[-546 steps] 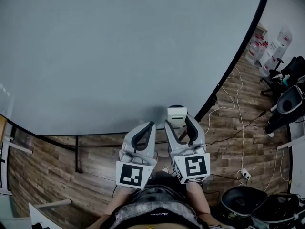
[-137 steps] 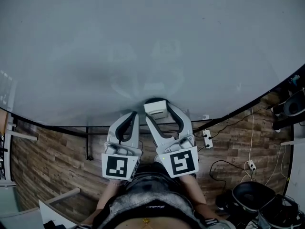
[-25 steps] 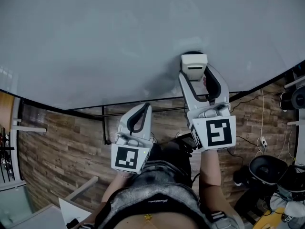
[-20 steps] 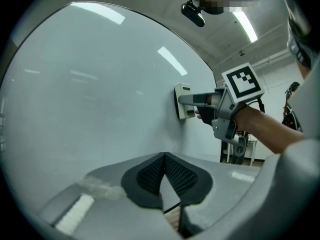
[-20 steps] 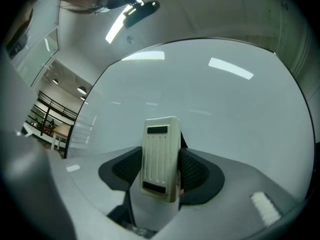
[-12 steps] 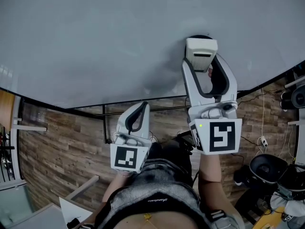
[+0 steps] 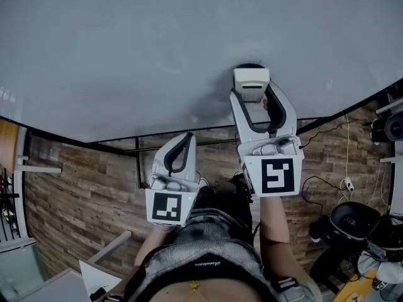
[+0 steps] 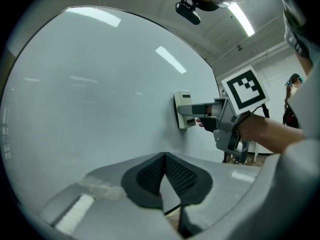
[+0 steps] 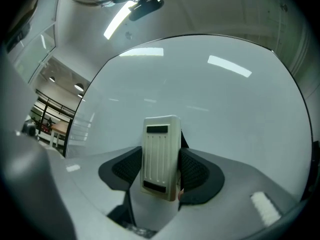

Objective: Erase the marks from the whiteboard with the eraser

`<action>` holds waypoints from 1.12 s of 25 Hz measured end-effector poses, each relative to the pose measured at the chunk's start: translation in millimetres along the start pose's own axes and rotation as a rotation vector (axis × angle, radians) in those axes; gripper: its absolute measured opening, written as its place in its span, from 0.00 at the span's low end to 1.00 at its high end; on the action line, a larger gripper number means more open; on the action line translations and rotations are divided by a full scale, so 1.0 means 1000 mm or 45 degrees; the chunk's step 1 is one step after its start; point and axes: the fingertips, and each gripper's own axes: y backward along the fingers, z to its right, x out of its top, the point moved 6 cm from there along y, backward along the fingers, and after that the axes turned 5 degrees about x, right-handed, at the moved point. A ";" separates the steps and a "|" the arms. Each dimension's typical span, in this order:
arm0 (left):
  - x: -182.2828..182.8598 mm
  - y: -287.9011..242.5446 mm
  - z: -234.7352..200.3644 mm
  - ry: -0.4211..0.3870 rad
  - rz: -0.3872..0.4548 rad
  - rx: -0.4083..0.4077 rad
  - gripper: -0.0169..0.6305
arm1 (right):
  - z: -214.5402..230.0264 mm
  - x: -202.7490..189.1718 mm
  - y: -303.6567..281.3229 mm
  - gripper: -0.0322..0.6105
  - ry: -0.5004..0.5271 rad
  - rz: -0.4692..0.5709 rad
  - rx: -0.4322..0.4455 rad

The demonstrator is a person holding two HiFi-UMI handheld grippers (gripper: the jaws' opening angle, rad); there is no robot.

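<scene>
Presently: right gripper [image 7: 252, 95], jaws clamped on the cream eraser [image 9: 160, 156], one jaw to each long side. Eraser held flat against the whiteboard [image 7: 157, 49], near the board's black lower edge, right of centre in the head view. Left gripper [image 7: 181, 142], jaws pressed together with nothing between them, held lower and apart from the board, above the wood-plank floor [image 7: 75, 194].

Grippers: two, left gripper [image 7: 184, 138] and right gripper [image 7: 252, 92].
Eraser [image 7: 251, 79]: one, between the right gripper's jaws.
Whiteboard [image 7: 157, 43]: one, ahead of both claws.
Marker cubes [image 7: 167, 207]: two, one behind each claw.
</scene>
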 end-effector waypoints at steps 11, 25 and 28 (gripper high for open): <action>-0.004 -0.001 0.001 0.003 -0.014 0.016 0.03 | -0.011 -0.058 0.000 0.43 -0.047 -0.162 0.074; 0.003 -0.013 0.037 0.029 -0.010 0.117 0.03 | 0.022 -0.077 0.013 0.43 -0.011 -0.216 0.219; 0.006 -0.021 0.051 0.031 -0.009 0.122 0.03 | 0.036 -0.079 0.020 0.43 0.023 -0.239 0.234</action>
